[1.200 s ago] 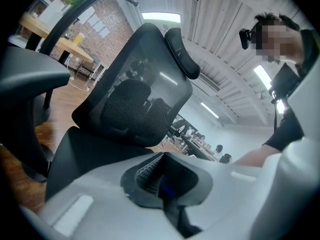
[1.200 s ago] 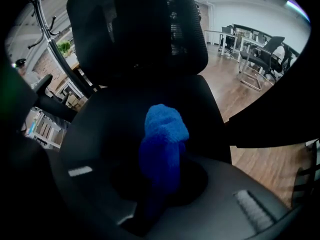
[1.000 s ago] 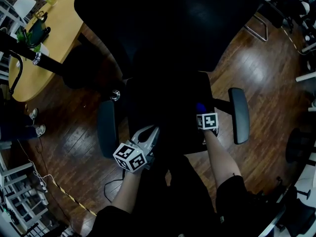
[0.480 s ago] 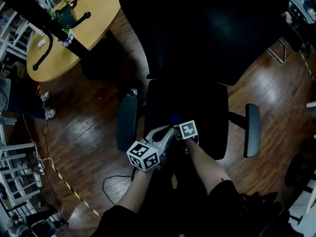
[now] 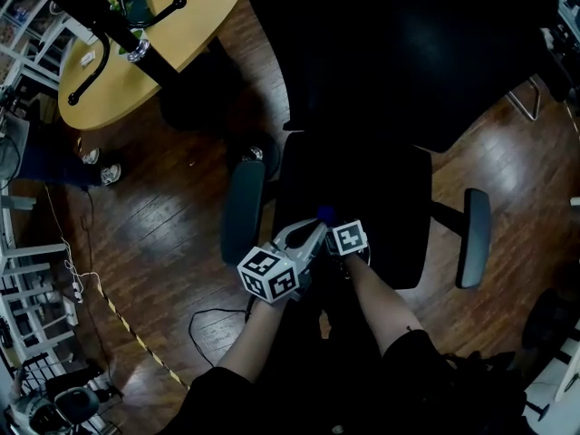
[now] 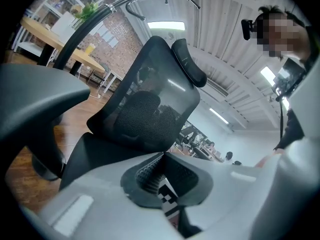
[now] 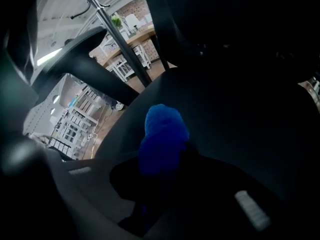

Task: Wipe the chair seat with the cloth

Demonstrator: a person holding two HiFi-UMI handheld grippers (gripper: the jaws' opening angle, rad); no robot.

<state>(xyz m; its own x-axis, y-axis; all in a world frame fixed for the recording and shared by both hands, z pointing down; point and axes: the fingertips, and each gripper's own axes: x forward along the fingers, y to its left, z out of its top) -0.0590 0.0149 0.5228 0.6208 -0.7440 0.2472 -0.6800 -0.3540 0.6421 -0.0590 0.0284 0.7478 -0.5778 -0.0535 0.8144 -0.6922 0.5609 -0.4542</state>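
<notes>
Right gripper (image 5: 332,227) has slid left along the chair seat (image 5: 385,198) to its near left part, jaws pinching the blue cloth (image 5: 323,214) on it. Left gripper (image 5: 306,241), jaws pressed together and empty, sits just beside.

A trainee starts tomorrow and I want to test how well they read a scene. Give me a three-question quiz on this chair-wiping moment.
1. Multiple choice: what does the right gripper hold?
A) a sponge
B) a blue cloth
C) nothing
2. True or false: the left gripper is shut with nothing between its jaws.
3. Fill in the blank: in the head view, the blue cloth is over the black chair's ____.

Key:
1. B
2. True
3. seat
</notes>
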